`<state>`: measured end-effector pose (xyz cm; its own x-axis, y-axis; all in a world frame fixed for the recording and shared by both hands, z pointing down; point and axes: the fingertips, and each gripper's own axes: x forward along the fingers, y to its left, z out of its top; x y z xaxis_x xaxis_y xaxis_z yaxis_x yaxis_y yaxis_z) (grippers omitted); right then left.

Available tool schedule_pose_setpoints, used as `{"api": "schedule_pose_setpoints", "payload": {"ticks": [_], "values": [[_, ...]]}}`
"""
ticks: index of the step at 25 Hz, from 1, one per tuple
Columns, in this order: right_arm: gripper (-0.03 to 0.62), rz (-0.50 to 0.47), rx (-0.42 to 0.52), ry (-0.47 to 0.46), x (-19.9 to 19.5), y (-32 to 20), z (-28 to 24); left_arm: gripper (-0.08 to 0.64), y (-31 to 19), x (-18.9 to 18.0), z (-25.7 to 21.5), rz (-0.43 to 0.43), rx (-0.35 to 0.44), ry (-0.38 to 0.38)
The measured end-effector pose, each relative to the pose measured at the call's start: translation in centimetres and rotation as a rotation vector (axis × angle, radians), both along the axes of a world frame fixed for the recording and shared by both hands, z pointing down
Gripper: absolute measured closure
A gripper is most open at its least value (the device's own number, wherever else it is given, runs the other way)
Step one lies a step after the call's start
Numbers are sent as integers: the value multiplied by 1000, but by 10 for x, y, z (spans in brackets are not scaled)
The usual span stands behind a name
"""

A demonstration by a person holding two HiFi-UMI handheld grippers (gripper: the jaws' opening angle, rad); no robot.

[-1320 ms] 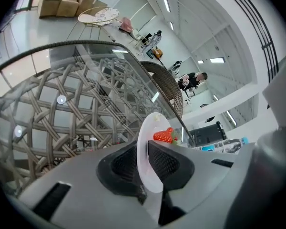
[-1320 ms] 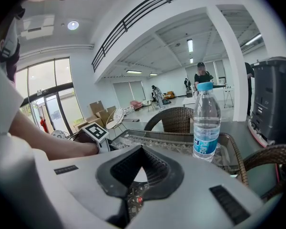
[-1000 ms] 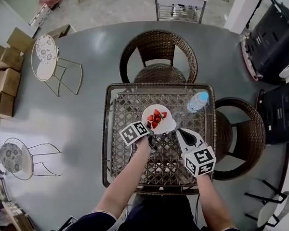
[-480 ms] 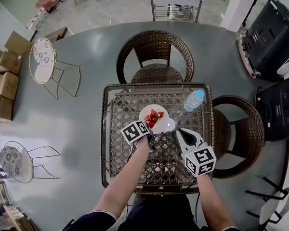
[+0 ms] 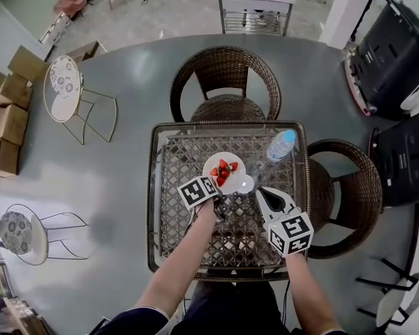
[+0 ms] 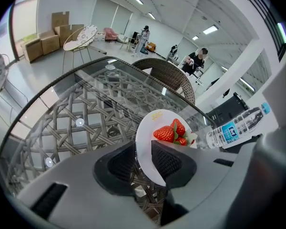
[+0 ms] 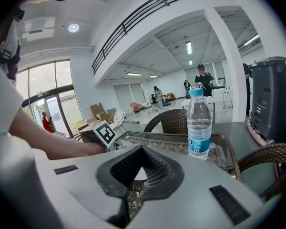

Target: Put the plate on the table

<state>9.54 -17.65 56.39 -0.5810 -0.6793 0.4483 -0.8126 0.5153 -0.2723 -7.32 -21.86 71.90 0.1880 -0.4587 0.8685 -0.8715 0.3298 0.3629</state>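
Note:
A white plate with a few strawberries is over the middle of the glass-topped wicker table. My left gripper is shut on the plate's near rim. In the left gripper view the plate stands tilted between the pads, the strawberries on its far half. I cannot tell whether it touches the glass. My right gripper hovers just right of the plate, shut and holding nothing; the right gripper view shows its pads close together.
A plastic water bottle stands upright at the table's far right, also seen as the bottle past my right jaws. Wicker chairs stand at the far side and the right side. People stand far off in the hall.
The head view has shifted slightly. My left gripper keeps its hold on the plate at much the same spot. The right gripper has not moved.

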Motion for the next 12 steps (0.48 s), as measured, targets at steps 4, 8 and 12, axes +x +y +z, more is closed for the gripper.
{"api": "schedule_pose_setpoints", "payload": {"ticks": [4, 8, 12], "values": [[588, -6, 12, 1, -2, 0, -4, 467, 1, -5, -11, 22, 44, -20], [588, -11, 28, 0, -7, 1, -14, 468, 5, -7, -37, 105, 134, -49], [588, -20, 47, -5, -16, 0, -24, 468, 10, -7, -70, 208, 261, -73]]}}
